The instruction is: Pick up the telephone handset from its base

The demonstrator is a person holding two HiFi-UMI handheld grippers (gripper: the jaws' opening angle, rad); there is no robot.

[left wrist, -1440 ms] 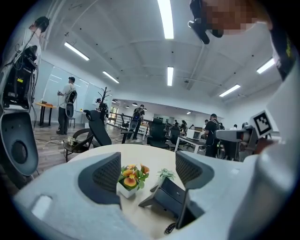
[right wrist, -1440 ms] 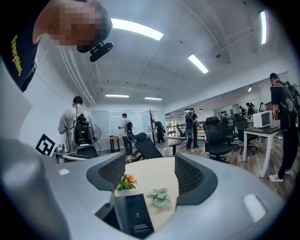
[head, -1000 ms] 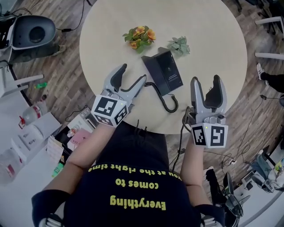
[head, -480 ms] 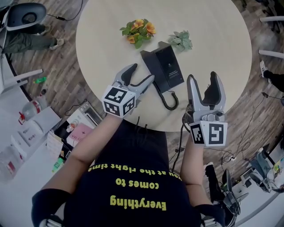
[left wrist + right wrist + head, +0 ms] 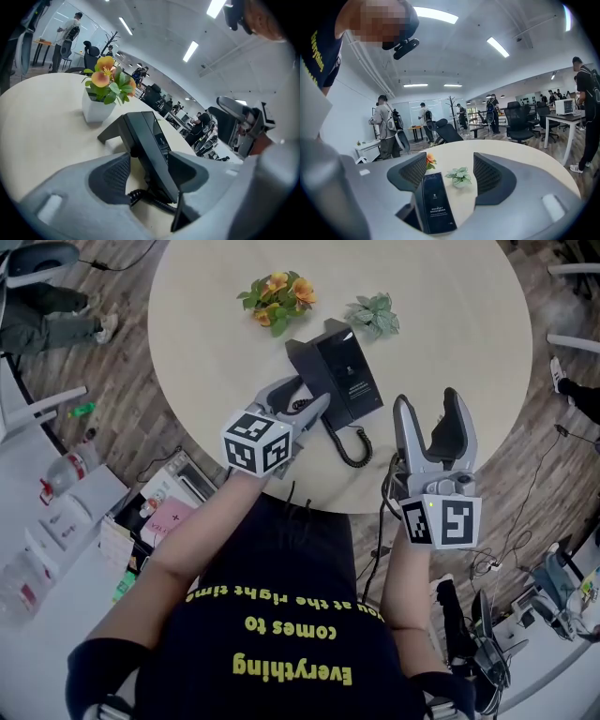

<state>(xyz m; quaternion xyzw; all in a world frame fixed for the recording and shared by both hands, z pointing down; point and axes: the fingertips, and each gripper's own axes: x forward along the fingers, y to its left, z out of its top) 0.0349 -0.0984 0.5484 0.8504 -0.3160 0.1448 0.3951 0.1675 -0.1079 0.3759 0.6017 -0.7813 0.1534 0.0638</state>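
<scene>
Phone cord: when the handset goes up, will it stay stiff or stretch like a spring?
Probably it stretches: the cord is coiled and lies in a loose bend on the table. It likely flops and swings rather than holding its shape. Once pulled taut, it might tug the phone, which looks slim and maybe light, across the smooth top.

The table (image 5: 206, 343) is cut off at the top. The phone's (image 5: 342, 376) print cannot be read. Its near corner is covered.
</scene>
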